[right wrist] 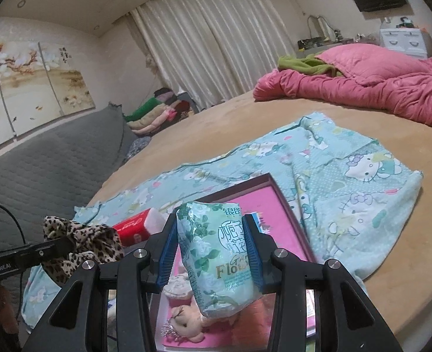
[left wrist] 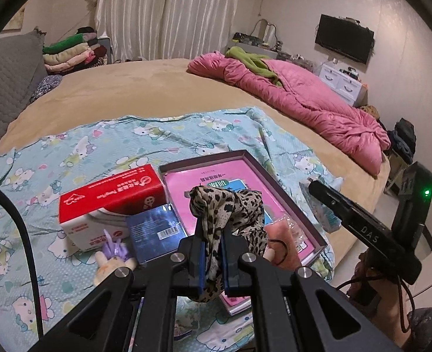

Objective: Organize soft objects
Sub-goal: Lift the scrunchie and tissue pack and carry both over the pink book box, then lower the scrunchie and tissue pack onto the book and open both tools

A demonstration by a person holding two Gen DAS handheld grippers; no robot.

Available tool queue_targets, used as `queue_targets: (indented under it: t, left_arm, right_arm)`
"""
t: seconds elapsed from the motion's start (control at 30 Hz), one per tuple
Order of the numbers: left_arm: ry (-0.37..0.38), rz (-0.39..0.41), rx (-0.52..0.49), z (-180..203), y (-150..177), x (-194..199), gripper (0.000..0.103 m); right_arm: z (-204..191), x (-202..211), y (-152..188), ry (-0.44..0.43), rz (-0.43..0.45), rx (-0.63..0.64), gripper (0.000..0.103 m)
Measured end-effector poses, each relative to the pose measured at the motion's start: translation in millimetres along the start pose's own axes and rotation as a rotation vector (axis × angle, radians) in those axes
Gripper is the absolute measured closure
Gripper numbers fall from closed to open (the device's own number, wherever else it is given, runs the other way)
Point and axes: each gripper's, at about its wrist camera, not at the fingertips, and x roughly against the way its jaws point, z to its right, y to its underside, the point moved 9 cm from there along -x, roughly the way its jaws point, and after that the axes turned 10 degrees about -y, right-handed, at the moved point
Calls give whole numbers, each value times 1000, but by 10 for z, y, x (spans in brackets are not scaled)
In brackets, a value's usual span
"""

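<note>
My left gripper (left wrist: 211, 249) is shut on a leopard-print cloth (left wrist: 233, 208), held above a shallow box with a pink lining (left wrist: 239, 173); the cloth also shows at the left of the right wrist view (right wrist: 84, 240). My right gripper (right wrist: 211, 252) is shut on a pale green tissue pack (right wrist: 216, 258), held over the same box (right wrist: 277, 202). It shows at the right of the left wrist view (left wrist: 321, 202). A small plush bear (right wrist: 186, 322) lies in the box below the pack.
A red and white tissue box (left wrist: 113, 202), a dark blue packet (left wrist: 157, 231) and a small purple-haired plush (left wrist: 114, 255) lie left of the box on a Hello Kitty sheet (left wrist: 98, 146). A pink quilt (left wrist: 303, 99) lies at the bed's far right. Folded clothes (left wrist: 69, 52) sit at the back left.
</note>
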Motion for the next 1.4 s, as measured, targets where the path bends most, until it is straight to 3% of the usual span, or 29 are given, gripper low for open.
queue_targets:
  t: [0.57,1.4]
  left_arm:
    - [25,-108,-26,267,230,-575,95]
    - [33,-180,-45,348,465,-919,95]
  right_arm:
    - [5,-82,93,-11,-25,9,59]
    - [-104,-353,322,2,-115,87,59]
